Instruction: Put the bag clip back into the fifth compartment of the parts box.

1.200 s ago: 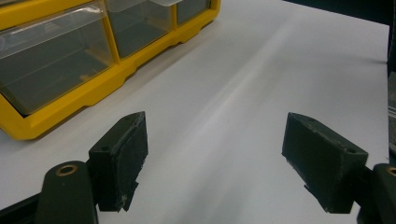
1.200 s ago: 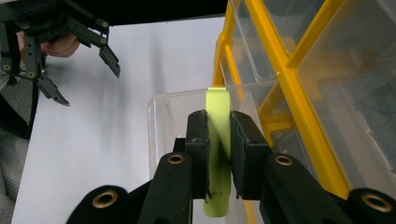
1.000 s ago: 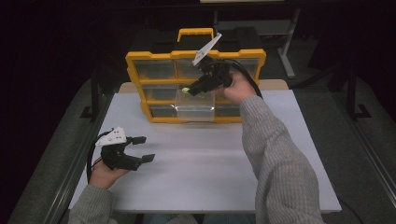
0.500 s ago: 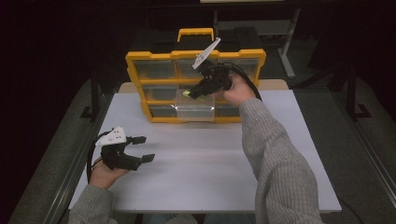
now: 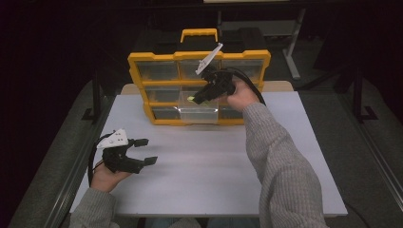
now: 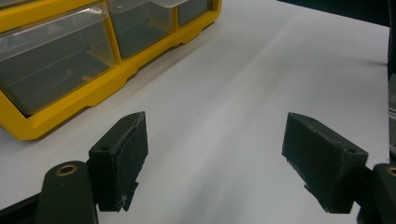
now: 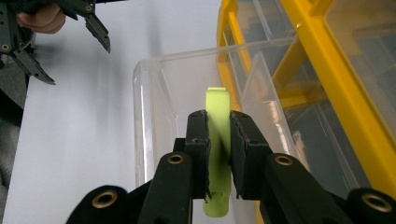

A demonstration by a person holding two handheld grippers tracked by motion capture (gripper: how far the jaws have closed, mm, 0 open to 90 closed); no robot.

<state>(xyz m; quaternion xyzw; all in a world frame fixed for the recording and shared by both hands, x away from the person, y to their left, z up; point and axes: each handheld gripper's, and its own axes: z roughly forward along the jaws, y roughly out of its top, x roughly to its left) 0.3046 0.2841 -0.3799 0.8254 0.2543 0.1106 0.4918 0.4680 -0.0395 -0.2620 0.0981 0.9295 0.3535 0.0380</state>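
A yellow organizer (image 5: 157,111) with clear drawers stands at the table's far middle. Its middle bottom drawer (image 5: 198,113) is pulled out. My right gripper (image 5: 194,99) hovers just above that open drawer (image 7: 154,98), shut on a flat lime-green piece (image 7: 218,149) that sticks out past the jaw tips. My left gripper (image 5: 145,151) rests low at the near left of the table, held in a hand, its jaws wide apart with nothing between them. In the left gripper view, the left gripper (image 6: 215,158) faces bare white table, and the organizer (image 6: 70,107) lies at upper left.
The white table (image 5: 214,166) is bordered by metal rails on both sides. A yellow handle (image 5: 198,34) tops the organizer. Dark floor and a table frame lie beyond the far edge. The person's right sleeve (image 5: 280,171) crosses the table's right half.
The right gripper with the green piece has shifted very slightly over the open drawer. The left gripper has stayed put.
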